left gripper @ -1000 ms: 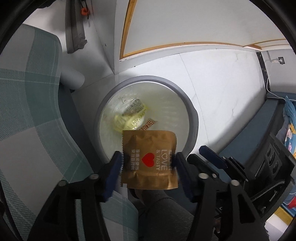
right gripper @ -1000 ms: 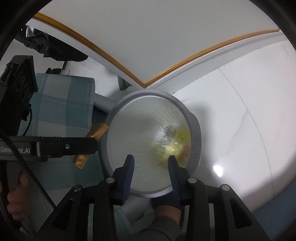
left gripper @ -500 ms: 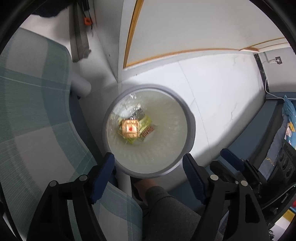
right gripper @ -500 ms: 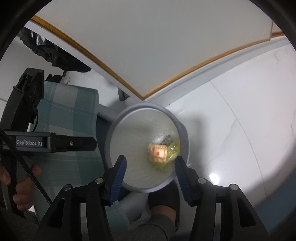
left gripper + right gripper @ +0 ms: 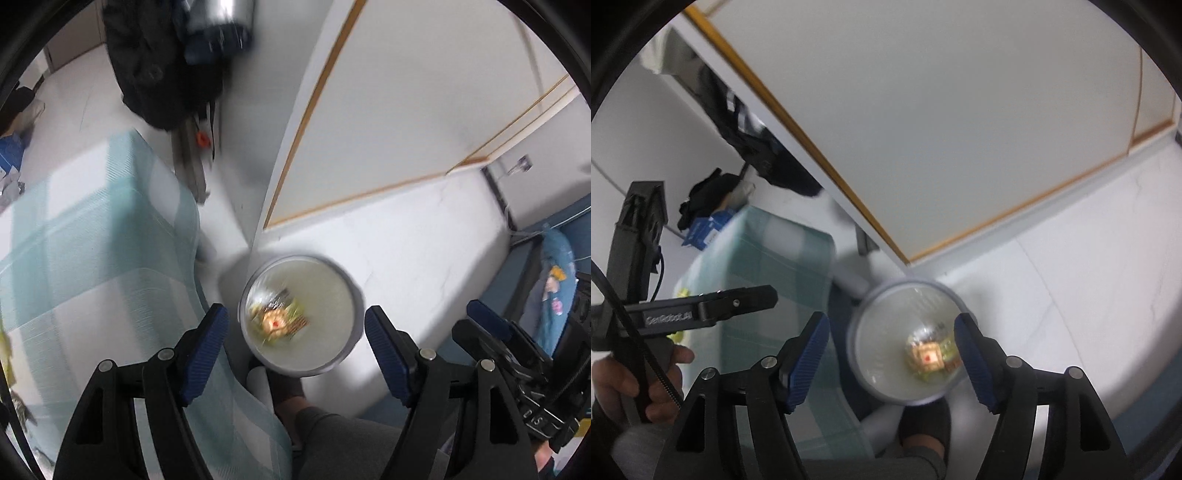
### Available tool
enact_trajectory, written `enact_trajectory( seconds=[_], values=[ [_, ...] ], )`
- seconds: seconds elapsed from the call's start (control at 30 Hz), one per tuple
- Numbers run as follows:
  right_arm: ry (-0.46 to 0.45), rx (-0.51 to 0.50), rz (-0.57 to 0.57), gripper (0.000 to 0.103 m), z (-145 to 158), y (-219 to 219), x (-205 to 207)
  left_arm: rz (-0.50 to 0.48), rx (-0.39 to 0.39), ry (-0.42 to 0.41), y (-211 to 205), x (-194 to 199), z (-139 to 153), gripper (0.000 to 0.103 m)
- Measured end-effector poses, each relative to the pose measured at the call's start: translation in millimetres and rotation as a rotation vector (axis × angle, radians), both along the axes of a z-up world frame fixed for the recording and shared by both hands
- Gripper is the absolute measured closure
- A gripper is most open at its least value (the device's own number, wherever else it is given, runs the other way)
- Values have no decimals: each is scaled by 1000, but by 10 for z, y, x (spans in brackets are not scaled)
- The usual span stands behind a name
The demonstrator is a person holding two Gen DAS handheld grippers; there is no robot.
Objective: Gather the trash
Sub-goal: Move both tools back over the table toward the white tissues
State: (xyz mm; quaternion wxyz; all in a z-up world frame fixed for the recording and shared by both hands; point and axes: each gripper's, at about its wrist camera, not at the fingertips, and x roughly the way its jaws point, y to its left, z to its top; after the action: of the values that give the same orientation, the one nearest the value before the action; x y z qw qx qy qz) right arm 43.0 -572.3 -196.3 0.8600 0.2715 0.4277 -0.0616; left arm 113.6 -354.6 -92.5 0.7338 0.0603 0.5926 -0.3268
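Note:
A round grey trash bin (image 5: 352,291) stands on the white floor below me; it also shows in the right wrist view (image 5: 871,373). At its bottom lies the brown wrapper with a red heart (image 5: 275,322) among yellow-green wrappers; the brown wrapper shows in the right wrist view (image 5: 927,357) too. My left gripper (image 5: 297,345) is open and empty, high above the bin. My right gripper (image 5: 892,360) is open and empty, also high above it. The left gripper also shows in the right wrist view (image 5: 738,301), at the left.
A table with a teal checked cloth (image 5: 92,258) stands left of the bin. A white wall panel with an orange edge (image 5: 406,122) rises behind. Dark bags (image 5: 162,62) lie at the back. The person's grey-trousered leg (image 5: 332,435) is just below the bin.
The left gripper let go of the brown wrapper, which fell into the bin. Both grippers opened wider and rose away from the bin.

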Motion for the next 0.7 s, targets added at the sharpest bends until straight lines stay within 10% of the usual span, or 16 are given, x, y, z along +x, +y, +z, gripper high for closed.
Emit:
enact_trajectory(
  seconds=[0.27, 0.7],
  values=[
    [-152, -97, 5, 31, 697, 286, -145, 48, -161, -211, 486, -192, 663, 21],
    [-414, -244, 120, 20, 1713, 1230, -176, 327, -180, -495, 1653, -285, 1228, 6]
  ],
)
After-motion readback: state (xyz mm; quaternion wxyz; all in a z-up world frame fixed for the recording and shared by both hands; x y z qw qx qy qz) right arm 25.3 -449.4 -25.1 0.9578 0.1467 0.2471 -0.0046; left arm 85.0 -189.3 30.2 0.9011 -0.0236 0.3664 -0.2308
